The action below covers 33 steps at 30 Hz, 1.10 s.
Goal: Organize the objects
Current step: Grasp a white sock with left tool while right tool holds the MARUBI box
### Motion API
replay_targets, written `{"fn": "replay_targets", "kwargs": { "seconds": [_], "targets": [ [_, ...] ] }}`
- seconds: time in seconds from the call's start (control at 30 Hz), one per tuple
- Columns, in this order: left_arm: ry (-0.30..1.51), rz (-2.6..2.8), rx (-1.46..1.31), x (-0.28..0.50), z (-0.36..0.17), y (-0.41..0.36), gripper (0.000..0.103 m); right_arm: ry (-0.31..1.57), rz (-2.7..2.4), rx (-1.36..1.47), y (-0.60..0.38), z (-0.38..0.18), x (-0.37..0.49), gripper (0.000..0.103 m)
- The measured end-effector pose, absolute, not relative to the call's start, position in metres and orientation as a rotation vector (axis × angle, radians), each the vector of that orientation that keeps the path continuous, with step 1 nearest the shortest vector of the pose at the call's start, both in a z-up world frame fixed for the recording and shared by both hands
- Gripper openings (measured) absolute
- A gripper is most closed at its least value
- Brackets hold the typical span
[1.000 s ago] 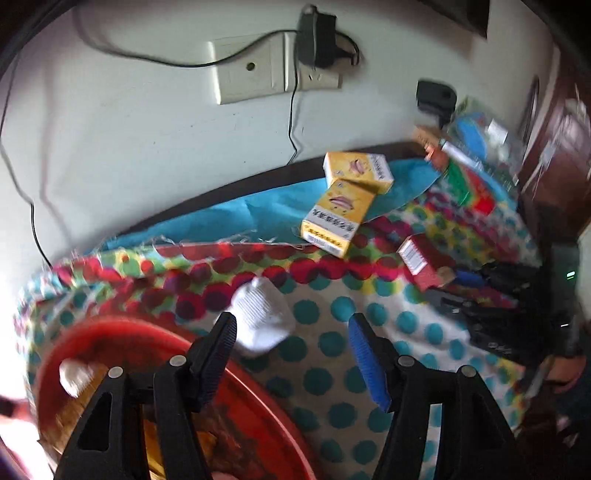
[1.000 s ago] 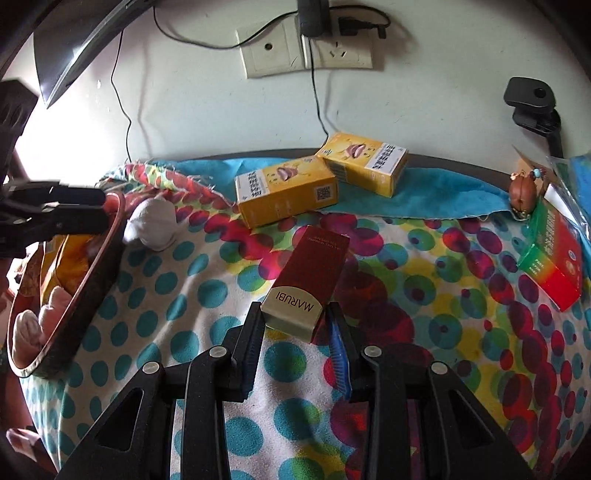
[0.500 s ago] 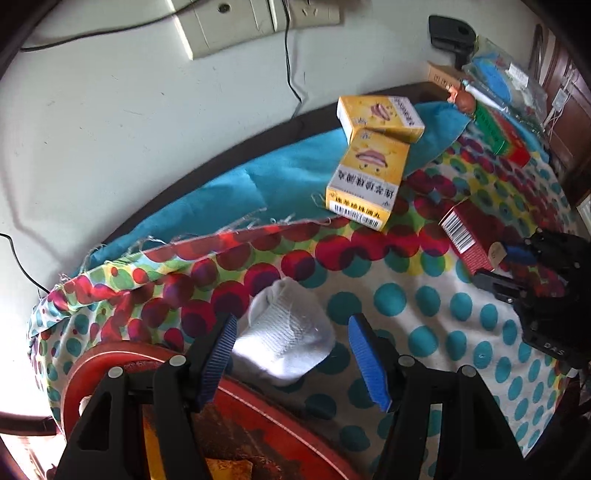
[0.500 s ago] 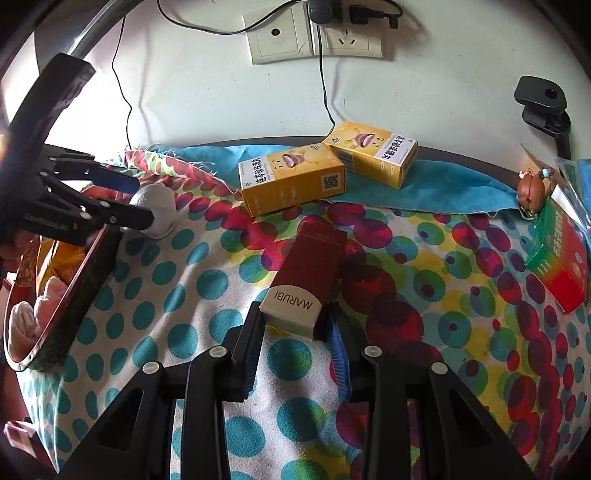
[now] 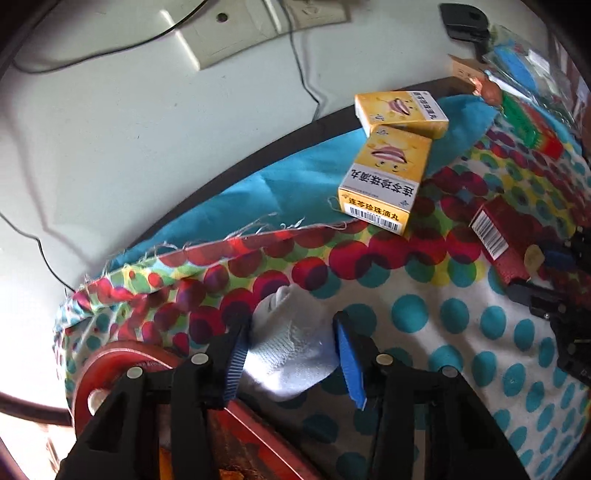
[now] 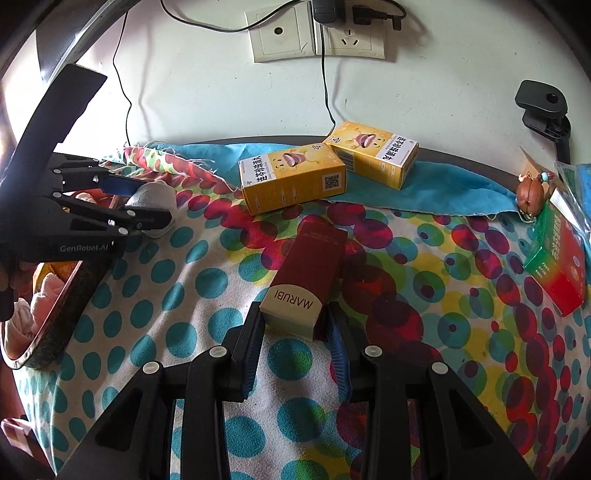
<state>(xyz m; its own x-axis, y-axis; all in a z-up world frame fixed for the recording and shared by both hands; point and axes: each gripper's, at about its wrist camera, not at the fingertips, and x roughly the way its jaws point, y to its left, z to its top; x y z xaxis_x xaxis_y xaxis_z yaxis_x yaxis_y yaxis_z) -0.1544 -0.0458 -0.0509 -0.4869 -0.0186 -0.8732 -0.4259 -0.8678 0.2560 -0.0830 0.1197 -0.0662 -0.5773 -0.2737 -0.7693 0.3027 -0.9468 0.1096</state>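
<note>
At the far left a round red tray stands at the edge of the polka-dot cloth, with pale soft items inside it; what they are I cannot tell. Above the tray's rim is the left gripper. Its blue-padded fingers stand on both sides of the white rolled sock, which lies on the cloth just beside the tray. The left pad seems to touch the sock, but the right one shows a small gap, so the jaws are apart and not clenched on it. In the right wrist view the same sock is seen between the two black fingers of that gripper.

More to the middle, two yellow boxes lie near the wall, partly on a blue cloth, one touching the other at a corner. In front of them is the dark red box marked MARUBI, lying flat on the dotted cloth. The right gripper has its fingers pressed on both sides of the box's near end, grasping it.

To the right, well apart, a small brown figurine stands at the blue cloth's edge, and a green and red box lies beside it. On the wall above there are two white sockets with black cables.
</note>
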Motion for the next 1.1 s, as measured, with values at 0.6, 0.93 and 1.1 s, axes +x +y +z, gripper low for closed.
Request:
{"fn": "replay_targets", "kwargs": {
  "seconds": [0.6,0.93,1.1],
  "targets": [
    [0.484,2.503,-1.432,-0.121,-0.035,-0.026,0.042,0.067,-2.538,1.229,0.12,-0.067,-0.082,0.032],
    [0.297,2.697,-1.407,-0.084,-0.024,-0.03,0.042,0.084,-2.543,1.231,0.119,-0.067,-0.082,0.032],
    [0.264,2.747,-1.376,-0.057,-0.022,-0.027,0.042,0.1,-2.546,1.232,0.119,-0.067,-0.082,0.032]
  ]
}}
